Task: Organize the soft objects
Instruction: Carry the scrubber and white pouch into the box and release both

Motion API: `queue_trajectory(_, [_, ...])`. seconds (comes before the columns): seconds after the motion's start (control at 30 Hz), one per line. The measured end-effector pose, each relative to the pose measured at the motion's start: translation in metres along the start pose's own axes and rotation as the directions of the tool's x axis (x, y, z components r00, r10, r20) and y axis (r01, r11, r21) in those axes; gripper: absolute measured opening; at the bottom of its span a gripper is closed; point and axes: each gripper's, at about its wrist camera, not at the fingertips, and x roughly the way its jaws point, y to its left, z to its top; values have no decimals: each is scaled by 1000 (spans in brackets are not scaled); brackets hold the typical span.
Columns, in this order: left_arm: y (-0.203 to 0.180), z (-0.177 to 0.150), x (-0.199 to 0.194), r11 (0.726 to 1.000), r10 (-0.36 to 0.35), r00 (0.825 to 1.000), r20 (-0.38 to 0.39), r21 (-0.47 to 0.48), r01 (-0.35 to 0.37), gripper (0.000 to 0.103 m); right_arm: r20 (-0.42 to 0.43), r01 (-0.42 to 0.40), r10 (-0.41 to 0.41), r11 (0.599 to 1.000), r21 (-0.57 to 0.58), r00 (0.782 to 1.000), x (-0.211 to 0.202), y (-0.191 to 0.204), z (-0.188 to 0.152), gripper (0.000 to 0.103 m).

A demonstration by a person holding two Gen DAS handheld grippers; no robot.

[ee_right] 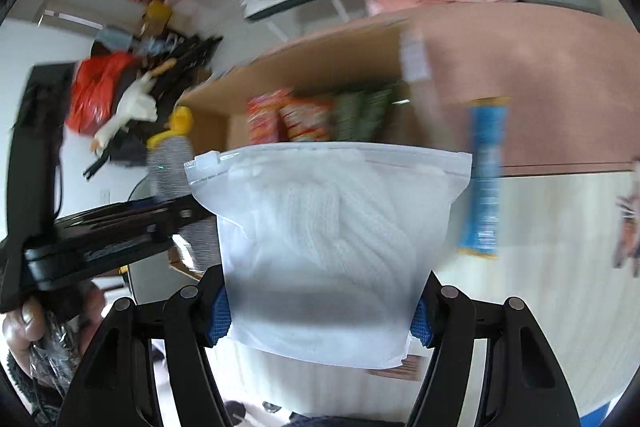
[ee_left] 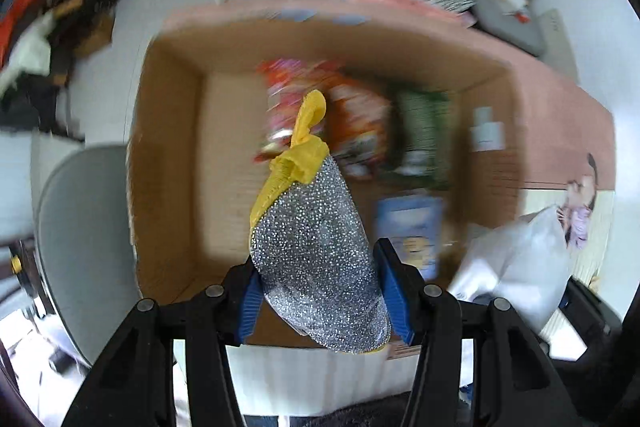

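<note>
Gripping glittery silver scourer [ee_left: 316,251], yellow knotted top; frosted zip pouch [ee_right: 328,247] pinched.

Scrubber [ee_left: 316,259]: silver glitter pad with yellow backing and knotted yellow loop; upright, tilted slightly left, suspended above the open cardboard box [ee_left: 168,155].
Pouch [ee_right: 332,243]: translucent white zip bag containing white knitted fabric; upright, zip edge on top, closed.

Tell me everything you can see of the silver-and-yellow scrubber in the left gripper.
The scrubber is a soft, sparkly silver pad with yellow cloth along one edge, gathered at its far end into a yellow knotted loop. The left gripper is shut on its near end, blue pads on both sides. It hangs tilted above the open cardboard box, touching nothing else.
</note>
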Motion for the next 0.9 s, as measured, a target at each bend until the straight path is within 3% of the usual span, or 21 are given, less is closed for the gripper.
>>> queue_trajectory(0.2, [36, 17, 43, 1000, 28, 995, -98, 4, -28, 49, -89, 66, -66, 998, 2, 994, 74, 44, 1, 70])
queue_trajectory(0.47, [53, 25, 79, 997, 56, 980, -191, 63, -44, 52, -132, 110, -110, 994, -5, 985, 121, 52, 8, 70])
queue_trajectory(0.6, [58, 19, 88, 999, 24, 970, -244, 43, -14, 53, -165, 131, -137, 990, -44, 977, 141, 61, 12, 76])
queue_trajectory(0.7, [60, 11, 84, 998, 39, 971, -236, 56, -26, 59, -192, 138, -146, 989, -55, 970, 145, 62, 10, 92])
queue_trajectory(0.9, [53, 0, 61, 996, 68, 980, -186, 68, -56, 65, -159, 173, -181, 983, -61, 971, 119, 62, 9, 99])
